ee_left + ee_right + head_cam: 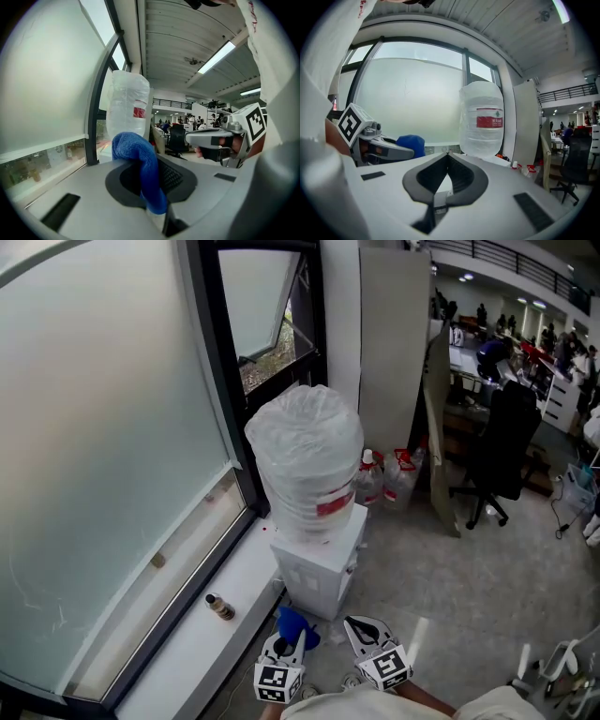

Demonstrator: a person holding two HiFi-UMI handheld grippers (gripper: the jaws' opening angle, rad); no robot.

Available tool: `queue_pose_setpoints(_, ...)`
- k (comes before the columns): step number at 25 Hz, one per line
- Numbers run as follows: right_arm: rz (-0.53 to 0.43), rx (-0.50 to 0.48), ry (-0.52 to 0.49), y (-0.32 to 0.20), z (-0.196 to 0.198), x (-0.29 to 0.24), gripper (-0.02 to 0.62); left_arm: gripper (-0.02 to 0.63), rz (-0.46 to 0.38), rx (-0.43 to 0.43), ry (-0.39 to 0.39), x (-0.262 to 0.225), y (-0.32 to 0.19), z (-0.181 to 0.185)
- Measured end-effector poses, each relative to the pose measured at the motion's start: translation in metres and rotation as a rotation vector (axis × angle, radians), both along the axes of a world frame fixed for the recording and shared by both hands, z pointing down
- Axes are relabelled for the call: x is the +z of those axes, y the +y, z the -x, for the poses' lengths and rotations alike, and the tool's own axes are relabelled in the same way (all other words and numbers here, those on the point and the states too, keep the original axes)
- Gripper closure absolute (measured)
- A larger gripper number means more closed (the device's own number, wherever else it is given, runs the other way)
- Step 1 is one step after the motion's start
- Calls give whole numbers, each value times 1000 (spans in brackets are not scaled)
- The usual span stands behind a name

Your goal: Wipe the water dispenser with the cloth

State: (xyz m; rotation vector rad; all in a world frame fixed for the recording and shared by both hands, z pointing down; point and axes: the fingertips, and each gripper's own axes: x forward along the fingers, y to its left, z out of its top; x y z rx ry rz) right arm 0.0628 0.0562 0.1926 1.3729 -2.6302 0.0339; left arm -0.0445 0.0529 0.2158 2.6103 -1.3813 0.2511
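Observation:
The white water dispenser (319,568) stands by the window sill, with a plastic-wrapped water bottle (305,460) on top. My left gripper (286,645) hangs low in front of it, shut on a blue cloth (298,626). In the left gripper view the blue cloth (140,164) bulges up from between the jaws, and the bottle (127,108) rises behind it. My right gripper (364,629) is beside the left, short of the dispenser. In the right gripper view its jaws (448,157) meet at the tips with nothing between them, and the bottle (483,122) stands ahead.
A small brown bottle (219,607) sits on the white sill beside the frosted window (103,456). Plastic jugs (384,479) stand on the floor behind the dispenser. A leaning board (438,437) and a black office chair (506,451) are to the right.

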Motion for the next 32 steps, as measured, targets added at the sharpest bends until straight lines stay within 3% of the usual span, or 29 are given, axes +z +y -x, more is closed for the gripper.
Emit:
queue_pose_setpoints(5, 49, 39, 1, 20, -9, 11, 580, 554, 26, -34, 33, 6, 17, -3)
queue_pose_setpoints(32, 62, 3, 5, 23, 2, 20, 581, 554, 22, -59, 45, 9, 30, -13)
